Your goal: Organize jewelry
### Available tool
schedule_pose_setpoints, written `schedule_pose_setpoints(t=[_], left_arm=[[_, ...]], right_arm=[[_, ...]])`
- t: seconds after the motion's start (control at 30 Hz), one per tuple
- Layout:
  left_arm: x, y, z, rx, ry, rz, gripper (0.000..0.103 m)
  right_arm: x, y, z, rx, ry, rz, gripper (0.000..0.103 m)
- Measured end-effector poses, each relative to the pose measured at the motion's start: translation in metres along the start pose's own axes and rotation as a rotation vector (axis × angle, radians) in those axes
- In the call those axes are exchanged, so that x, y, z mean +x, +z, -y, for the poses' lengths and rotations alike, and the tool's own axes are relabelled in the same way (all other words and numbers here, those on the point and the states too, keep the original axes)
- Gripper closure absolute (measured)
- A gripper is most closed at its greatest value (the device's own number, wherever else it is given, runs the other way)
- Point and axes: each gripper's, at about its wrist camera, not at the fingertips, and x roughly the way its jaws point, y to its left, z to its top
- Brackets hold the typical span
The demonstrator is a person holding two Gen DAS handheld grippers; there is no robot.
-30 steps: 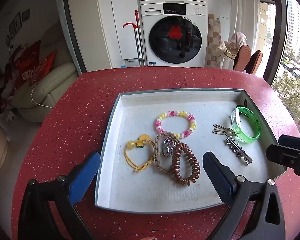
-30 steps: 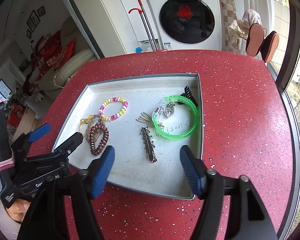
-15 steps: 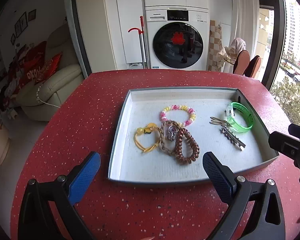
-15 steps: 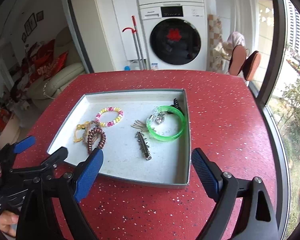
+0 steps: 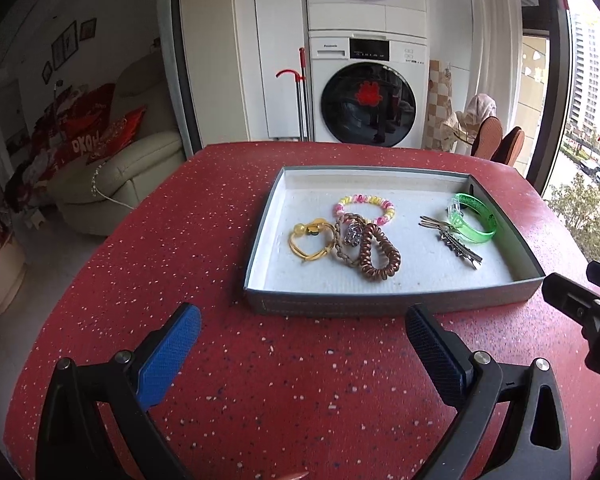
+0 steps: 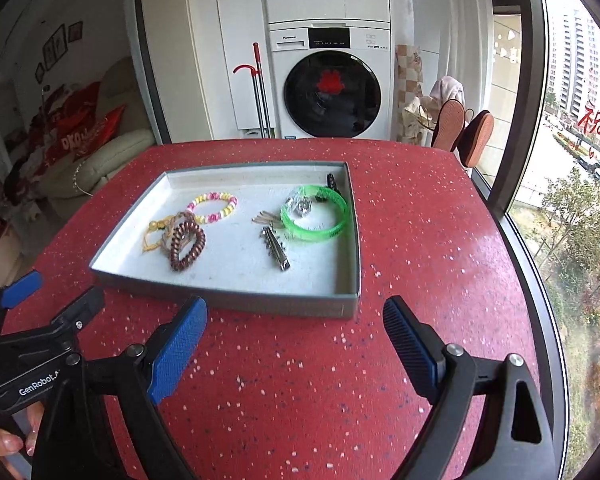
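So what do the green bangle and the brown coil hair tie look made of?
Green bangle: likely translucent glossy plastic, since light glows through its rim. Brown coil hair tie: probably shiny plastic spiral cord, with highlights on each ridge.

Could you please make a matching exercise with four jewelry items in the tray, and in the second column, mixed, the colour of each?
Column one:
1. bangle
2. spiral hair tie
3. bead bracelet
4. hair clip

Column two:
A. pink and yellow
B. silver metal
C. clear green
D. brown

All four lie in the grey tray.

Right pairs: 1-C, 2-D, 3-A, 4-B.
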Motion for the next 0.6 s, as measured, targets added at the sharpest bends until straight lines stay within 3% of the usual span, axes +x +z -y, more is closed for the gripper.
schedule_pose_setpoints(t=[0.6], left_arm=[[-0.013, -0.020, -0.002, -0.001, -0.011, 0.001, 0.000]], right_arm=[[-0.018, -0.021, -0.009, 0.028, -0.125, 0.052, 0.011]])
